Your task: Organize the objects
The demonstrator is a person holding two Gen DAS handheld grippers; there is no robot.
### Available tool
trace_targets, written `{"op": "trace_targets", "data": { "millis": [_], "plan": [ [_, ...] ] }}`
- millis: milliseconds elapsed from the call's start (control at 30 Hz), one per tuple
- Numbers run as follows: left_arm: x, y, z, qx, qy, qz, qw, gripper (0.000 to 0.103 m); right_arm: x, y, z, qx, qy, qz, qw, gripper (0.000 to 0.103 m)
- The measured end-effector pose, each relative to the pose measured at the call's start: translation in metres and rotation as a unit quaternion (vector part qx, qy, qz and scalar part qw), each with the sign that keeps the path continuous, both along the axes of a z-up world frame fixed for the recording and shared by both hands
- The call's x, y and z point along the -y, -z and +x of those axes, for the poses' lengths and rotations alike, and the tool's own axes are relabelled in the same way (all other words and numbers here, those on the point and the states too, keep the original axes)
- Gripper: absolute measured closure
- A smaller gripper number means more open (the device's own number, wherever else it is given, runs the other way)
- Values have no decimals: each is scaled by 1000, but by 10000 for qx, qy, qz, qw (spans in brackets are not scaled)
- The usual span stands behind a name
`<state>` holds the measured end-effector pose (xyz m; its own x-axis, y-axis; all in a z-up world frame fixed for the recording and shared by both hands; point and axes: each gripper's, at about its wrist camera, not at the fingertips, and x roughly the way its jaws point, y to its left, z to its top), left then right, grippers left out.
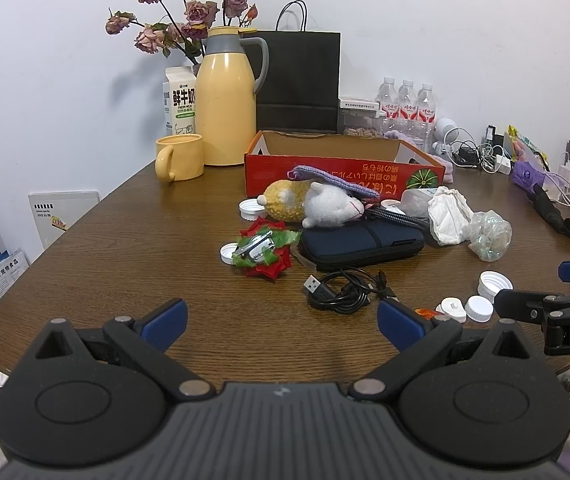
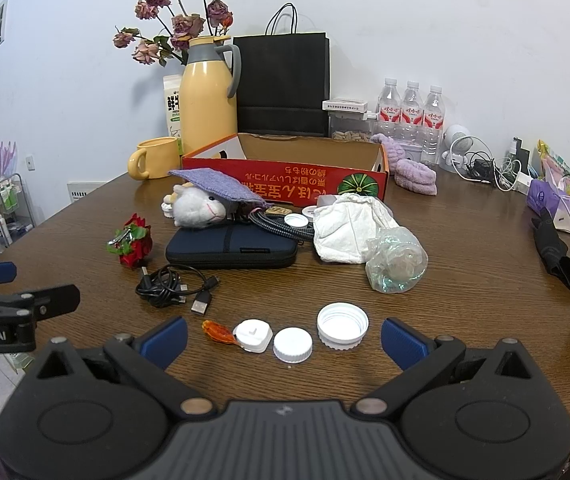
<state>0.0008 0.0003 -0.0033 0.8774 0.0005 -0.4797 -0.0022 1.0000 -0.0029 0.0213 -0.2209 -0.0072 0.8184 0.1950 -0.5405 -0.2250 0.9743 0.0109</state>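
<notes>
White wall and a dark wooden table [image 2: 465, 280] framed the clutter: a red cardboard box [image 2: 285, 168] stood at the far middle, empty as far as could be seen, with a stuffed toy [image 2: 199, 208], a dark zip pouch [image 2: 231, 246] and crumpled paper [image 2: 349, 232] heaped just in front of it.

Both tools hung low at the near edge, nothing between their blue pads. The right gripper [image 2: 283, 338] was spread wide, and three white caps lay between its fingers: a large open cap [image 2: 342, 330] toward the right, a small round cap [image 2: 293, 345] in the middle, and a squarish one [image 2: 253, 335] to the left beside an orange wrapper [image 2: 217, 332].

The left gripper [image 1: 281, 326] was equally spread, with a coiled black cable [image 1: 341, 290] just ahead and slightly right of it.

The right tool seemed better placed for the caps, and the box lay straight beyond them.
</notes>
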Motion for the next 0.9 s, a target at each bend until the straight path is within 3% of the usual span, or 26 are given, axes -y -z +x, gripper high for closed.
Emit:
{"op": "trace_targets", "data": {
  "millis": [900],
  "plan": [
    [-1,5,6,-75,-4,-78,9999,0,4,4,7,-72,39,-11,10000,0]
  ]
}}
